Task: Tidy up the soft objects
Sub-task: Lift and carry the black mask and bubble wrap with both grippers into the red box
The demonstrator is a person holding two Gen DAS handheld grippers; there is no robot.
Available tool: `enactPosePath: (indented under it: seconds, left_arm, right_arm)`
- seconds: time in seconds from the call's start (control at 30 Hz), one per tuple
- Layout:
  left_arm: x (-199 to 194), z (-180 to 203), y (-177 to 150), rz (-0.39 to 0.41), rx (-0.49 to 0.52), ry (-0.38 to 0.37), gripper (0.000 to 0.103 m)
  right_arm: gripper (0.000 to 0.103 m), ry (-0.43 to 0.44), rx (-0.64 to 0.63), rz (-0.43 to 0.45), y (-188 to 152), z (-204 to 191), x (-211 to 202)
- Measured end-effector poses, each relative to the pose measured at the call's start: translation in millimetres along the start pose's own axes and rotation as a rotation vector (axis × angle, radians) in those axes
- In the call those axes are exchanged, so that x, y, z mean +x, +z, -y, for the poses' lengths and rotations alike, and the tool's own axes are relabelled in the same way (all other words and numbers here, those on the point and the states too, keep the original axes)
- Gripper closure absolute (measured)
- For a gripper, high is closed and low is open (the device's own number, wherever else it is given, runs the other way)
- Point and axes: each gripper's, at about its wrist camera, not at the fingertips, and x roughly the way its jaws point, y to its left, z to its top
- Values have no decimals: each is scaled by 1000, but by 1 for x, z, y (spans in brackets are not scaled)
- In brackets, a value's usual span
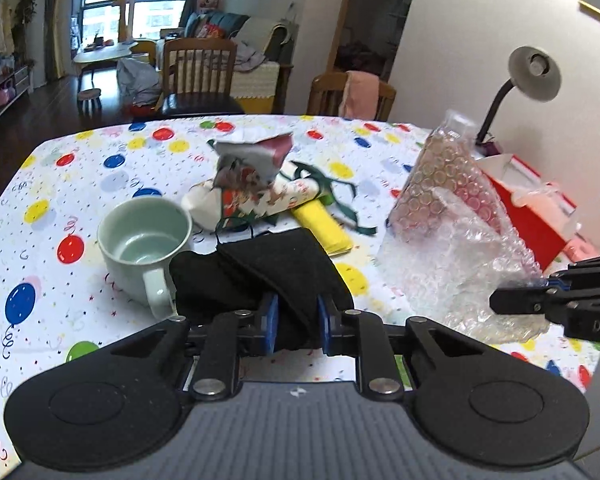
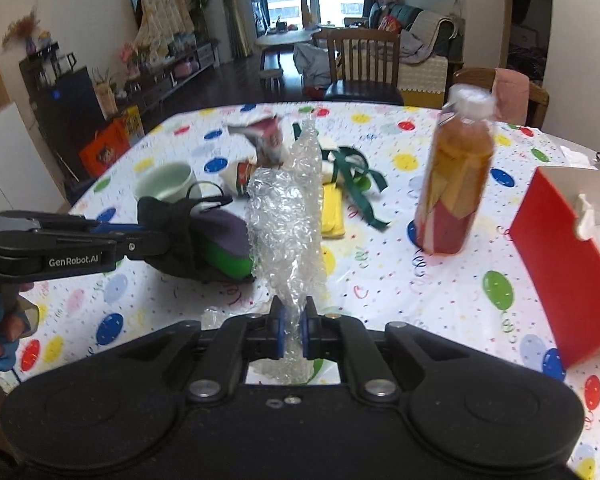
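We have the left gripper [image 1: 296,322] clamped on the limp black cloth [image 1: 268,272], which droops ahead of its jaws; the right gripper [image 2: 293,330] pinches light, crushable bubble wrap [image 2: 286,216] by one edge, best held bunched

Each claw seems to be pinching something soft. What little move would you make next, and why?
Probably lift both a little higher. The left gripper is shut on the black cloth, which hangs close beside the mug. The right gripper is shut on the bubble wrap, whose loose end reaches back toward the yellow packet and green ribbon.
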Motion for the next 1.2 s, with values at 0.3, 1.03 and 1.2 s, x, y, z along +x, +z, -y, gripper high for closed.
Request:
enactPosePath:
  seconds: [0.3, 1.03, 1.2]
  left_arm:
    - [-24, 13, 27, 19, -38, -100, 84]
    - [-18, 151, 112, 90, 149, -303, 84]
    - [-2, 190, 131, 100, 180, -345, 84]
  right_arm:
    - [97, 6, 69, 56, 10, 27, -41]
    - [97, -57, 171, 143, 31, 137, -115]
    - [97, -109, 169, 169, 34, 173, -127]
